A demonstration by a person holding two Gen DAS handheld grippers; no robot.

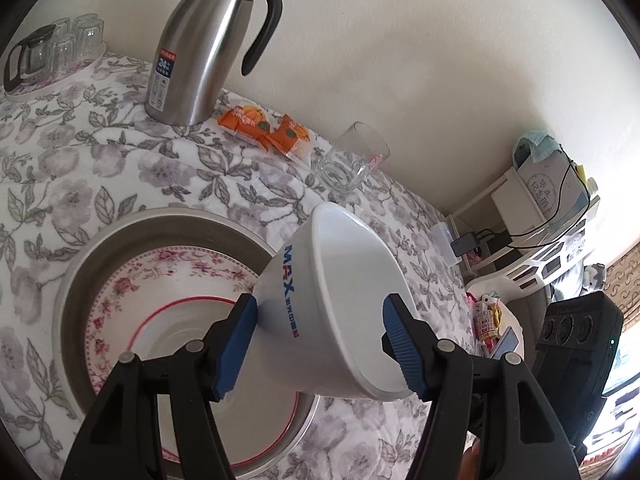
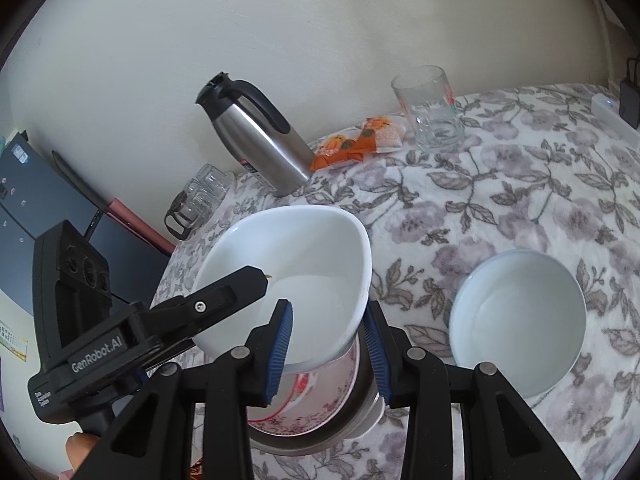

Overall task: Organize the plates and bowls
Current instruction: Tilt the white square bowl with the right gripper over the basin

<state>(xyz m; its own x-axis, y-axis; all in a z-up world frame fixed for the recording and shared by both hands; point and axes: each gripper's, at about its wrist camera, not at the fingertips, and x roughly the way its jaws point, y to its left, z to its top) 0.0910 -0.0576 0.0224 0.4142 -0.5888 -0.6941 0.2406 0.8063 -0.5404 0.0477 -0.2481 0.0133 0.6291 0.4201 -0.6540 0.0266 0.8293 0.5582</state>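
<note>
My left gripper [image 1: 320, 320] is shut on a white bowl with blue "MAX" lettering [image 1: 340, 300], one finger inside the rim and one outside, holding it tilted above a metal basin [image 1: 76, 264]. The basin holds a floral plate [image 1: 132, 276] and a red-rimmed plate [image 1: 176, 320]. In the right wrist view the same bowl [image 2: 296, 264] hangs over the basin [image 2: 360, 420], and my right gripper [image 2: 328, 328] stands open around the bowl's near rim without clamping it. A second white bowl [image 2: 520, 320] sits on the flowered cloth to the right.
A steel thermos jug [image 1: 200, 52], orange snack packets [image 1: 276, 132] and a glass mug [image 1: 352, 160] stand along the wall. A tray of glasses [image 1: 56, 52] is at the far left corner. A power strip [image 2: 612, 112] lies at the table's right edge.
</note>
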